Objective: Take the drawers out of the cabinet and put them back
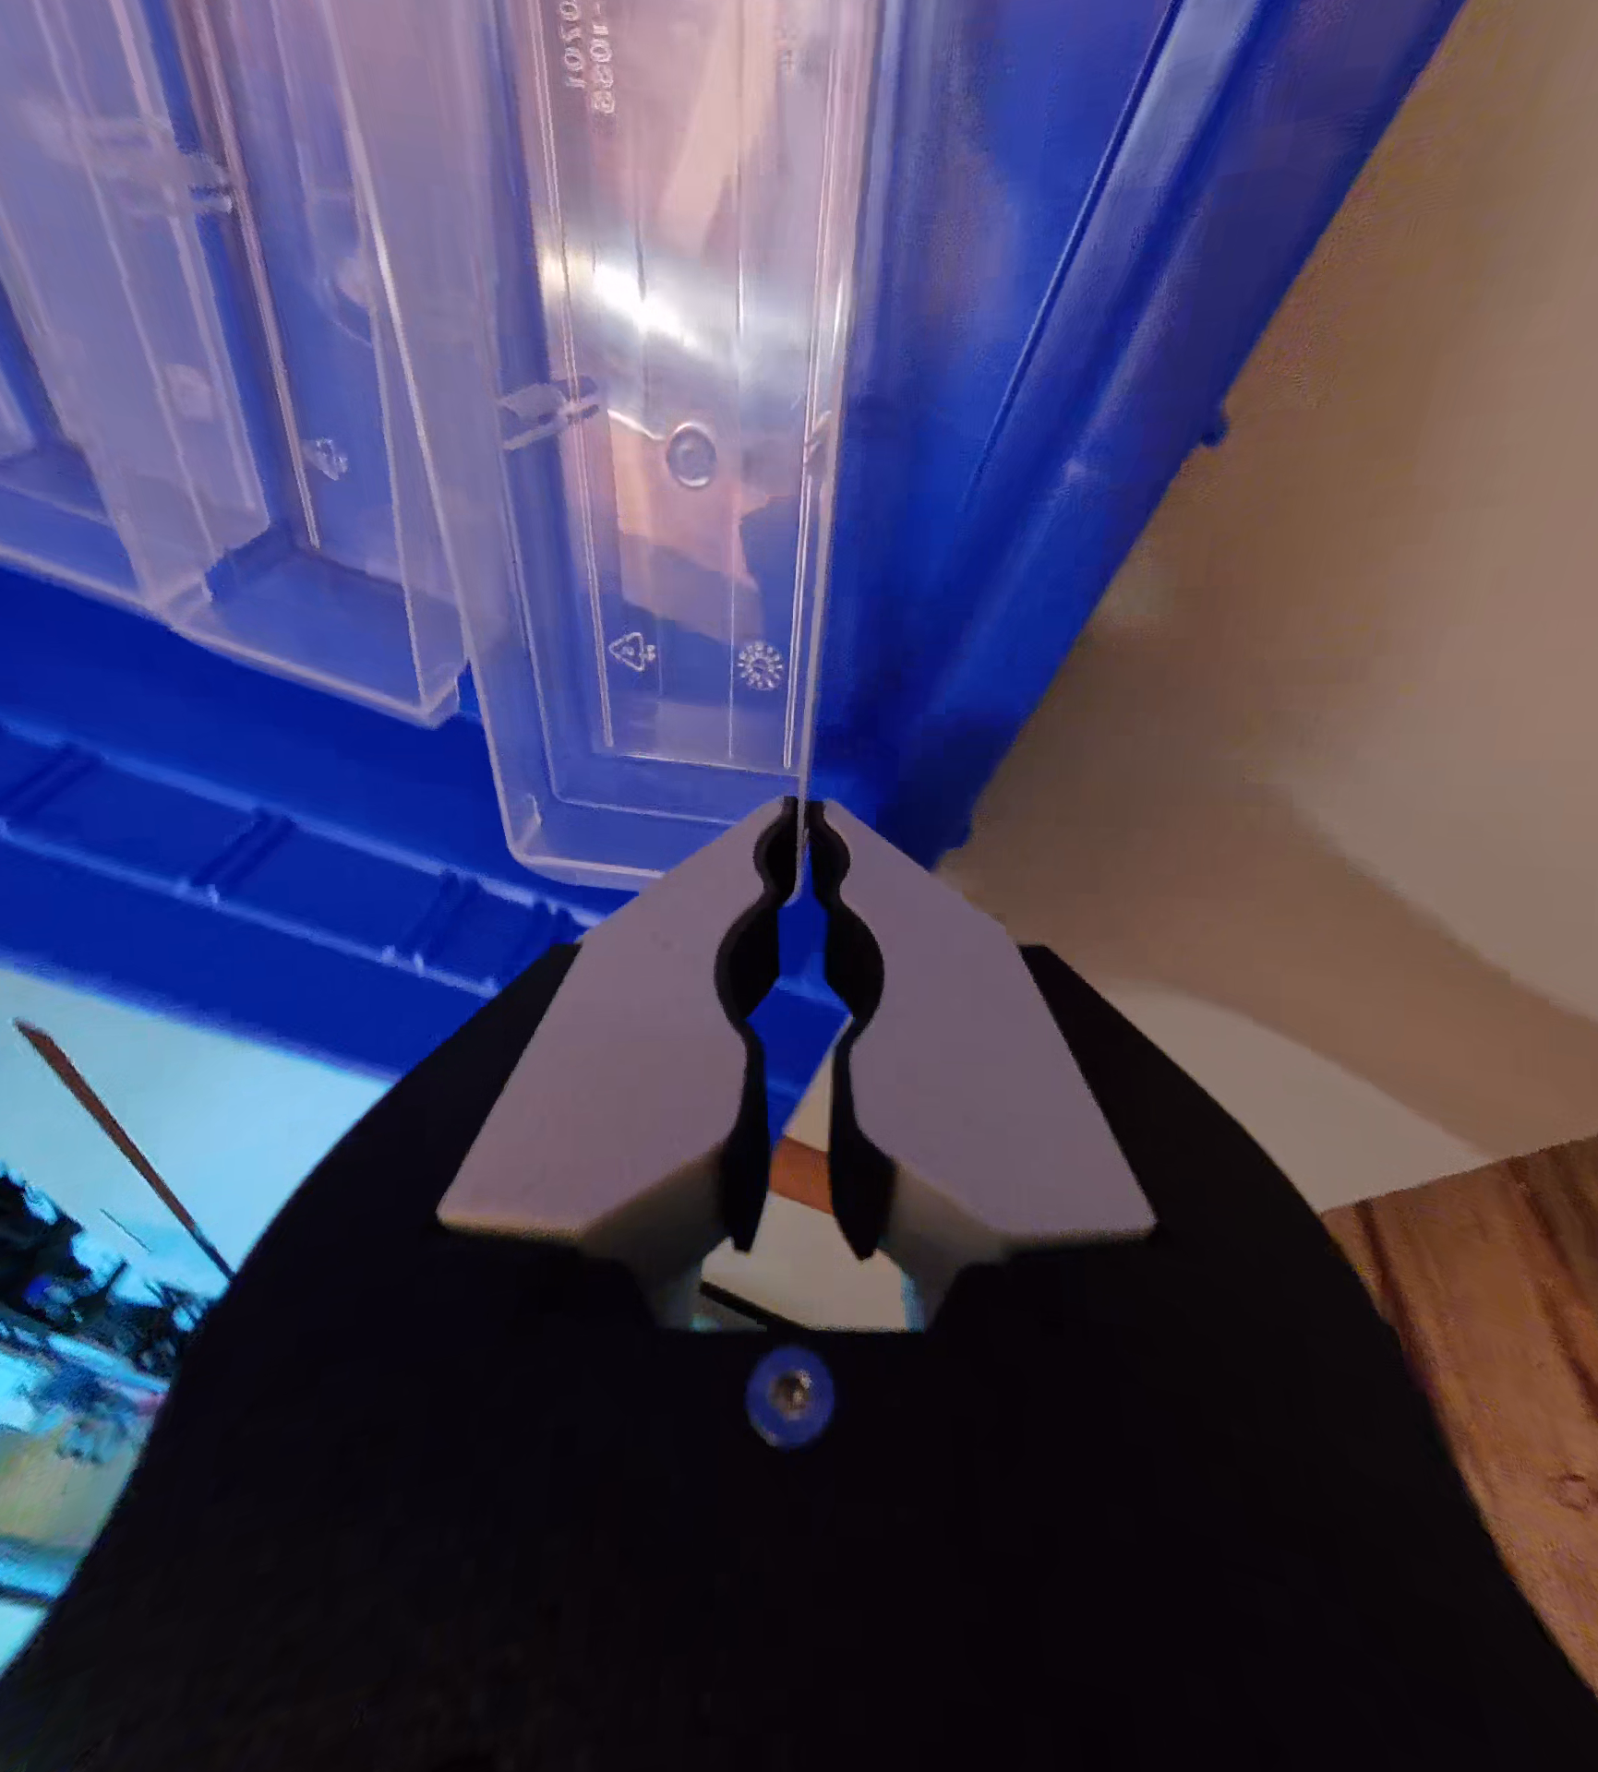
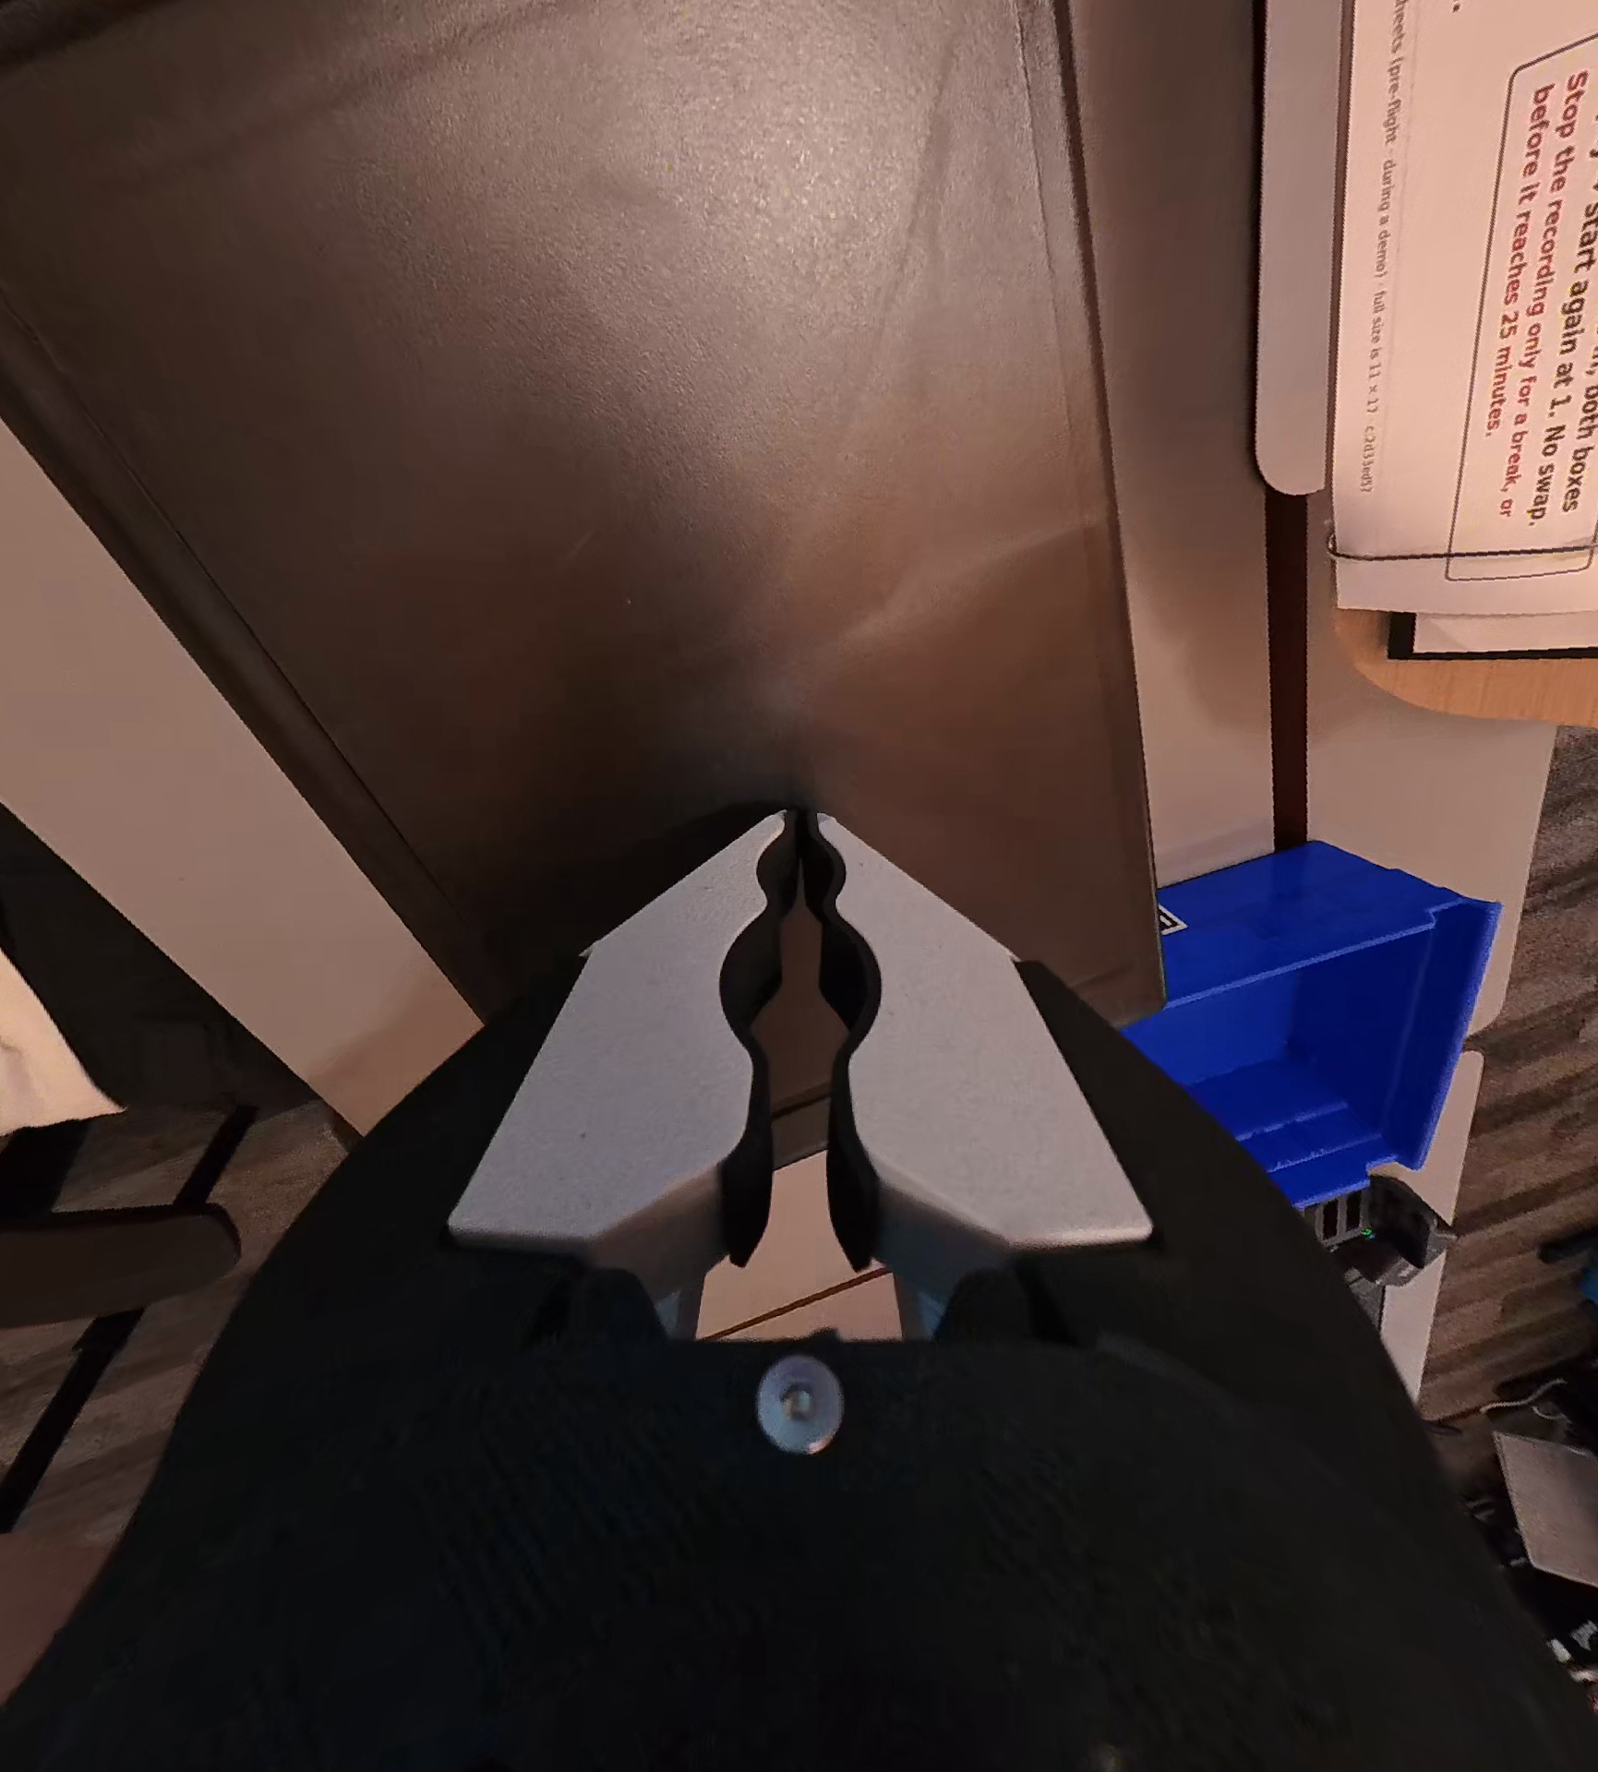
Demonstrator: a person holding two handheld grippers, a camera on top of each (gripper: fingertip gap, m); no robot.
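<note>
In the left wrist view, my left gripper point(image 1: 802, 834) is shut on the thin front lip of a clear plastic drawer point(image 1: 680, 479). The drawer sticks out of the blue cabinet point(image 1: 200, 863) at its right end. More clear drawers point(image 1: 152, 384) sit in the cabinet to the left. In the right wrist view, my right gripper point(image 2: 799, 834) is shut with nothing visible between its pads. Its tips are close against a dark brown smooth panel point(image 2: 584, 431). No drawer shows in that view.
A cream wall point(image 1: 1351, 575) and a wooden surface point(image 1: 1543, 1390) lie right of the cabinet. In the right wrist view, an open blue bin point(image 2: 1303, 1016) stands to the right of the panel. A printed sheet point(image 2: 1524, 288) hangs above it, and clutter point(image 2: 1591, 1534) lies at lower right.
</note>
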